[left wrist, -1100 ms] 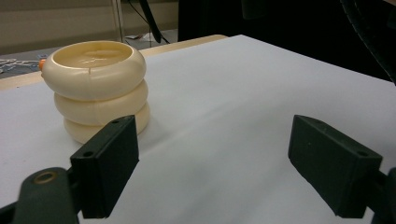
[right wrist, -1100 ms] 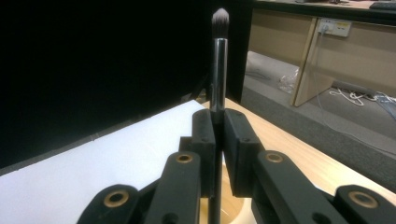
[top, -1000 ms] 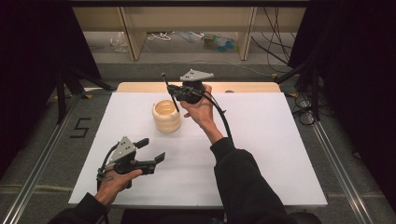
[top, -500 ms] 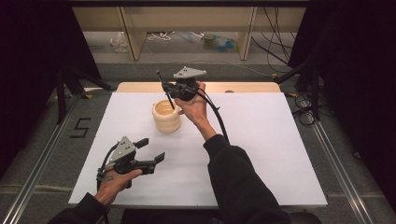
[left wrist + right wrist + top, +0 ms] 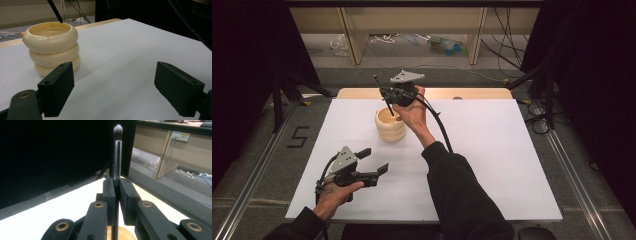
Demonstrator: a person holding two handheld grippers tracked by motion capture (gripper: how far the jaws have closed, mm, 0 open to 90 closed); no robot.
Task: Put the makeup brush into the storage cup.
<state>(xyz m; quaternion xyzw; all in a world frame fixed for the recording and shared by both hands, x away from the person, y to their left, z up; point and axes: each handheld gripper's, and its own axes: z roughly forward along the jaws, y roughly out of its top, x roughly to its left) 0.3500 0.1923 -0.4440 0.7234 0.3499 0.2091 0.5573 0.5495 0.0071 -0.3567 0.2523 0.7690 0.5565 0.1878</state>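
A cream ribbed cup (image 5: pixel 390 125) of three stacked rings stands on the white table (image 5: pixel 492 150), left of centre. My right gripper (image 5: pixel 387 95) hangs just above its far rim, shut on a makeup brush (image 5: pixel 117 152) with dark bristles and a silver ferrule, bristles pointing up. In the high view the brush's black handle (image 5: pixel 390 108) points down into the cup's mouth. The left gripper view shows that handle (image 5: pixel 55 11) at the cup's (image 5: pixel 51 47) far rim. My left gripper (image 5: pixel 374 160) rests low near the front left, open and holding nothing (image 5: pixel 115 85), aimed at the cup.
A wooden strip (image 5: pixel 472 93) runs along the table's far edge. Beyond it are wooden furniture legs and cables on the floor (image 5: pixel 432 45). Metal rails (image 5: pixel 572 175) flank the table. White surface stretches to the right of the cup.
My right gripper has carried the brush left and toward the cup, so the handle now dips into its mouth. The left gripper has stayed put.
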